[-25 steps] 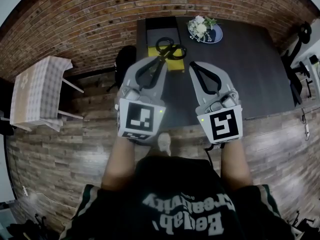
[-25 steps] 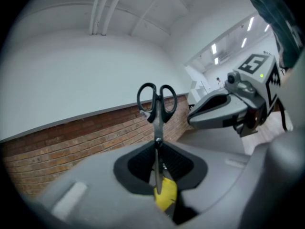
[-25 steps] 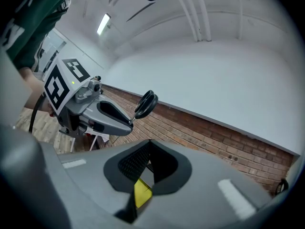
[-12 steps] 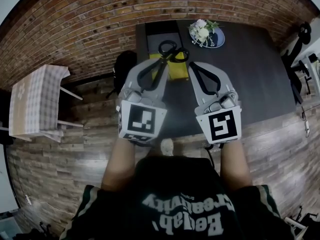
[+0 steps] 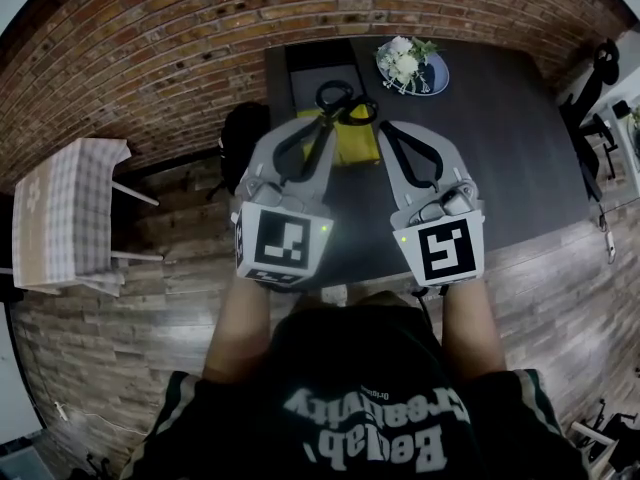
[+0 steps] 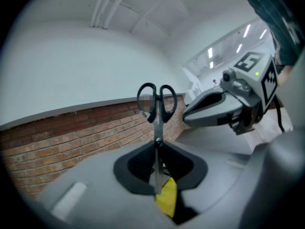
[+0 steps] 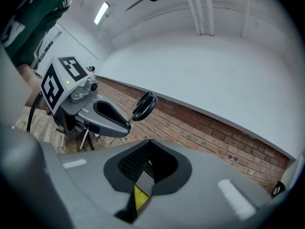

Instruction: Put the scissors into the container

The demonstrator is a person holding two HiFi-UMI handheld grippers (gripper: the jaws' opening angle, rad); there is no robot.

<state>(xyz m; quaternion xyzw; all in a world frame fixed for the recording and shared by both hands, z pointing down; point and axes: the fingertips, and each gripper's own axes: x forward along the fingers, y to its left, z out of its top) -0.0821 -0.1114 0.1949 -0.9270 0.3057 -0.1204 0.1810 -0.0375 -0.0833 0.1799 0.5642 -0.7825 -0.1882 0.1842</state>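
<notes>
Scissors (image 5: 340, 103) are clenched by the blades in the left gripper (image 5: 322, 124), with the black handles sticking out ahead of the jaws. They hang in the air above the dark table (image 5: 500, 148), just over the near side of the yellow container (image 5: 353, 143). The right gripper (image 5: 386, 134) hangs beside it with its jaws closed on nothing, and touches neither the scissors nor the container.

The step in hand looks like the carry to the container. The handles lead, so they probably have to go in first. A good move would centre the handle loops over the opening, tip the gripper down so they pass inside the walls, and loosen the jaws only once the weight rests within. Let go too high and the scissors may bounce out or knock the container along the table. The right gripper could steady a wall if the container seems light; otherwise it is best kept out of the way.

Much of the container is covered by the left gripper and the scissors, so its opening and depth cannot be made out. Each gripper view shows only a yellow sliver of it below the jaws. The blade tips are buried in the left gripper's jaws. How high the scissors hang above the container cannot be told.
</notes>
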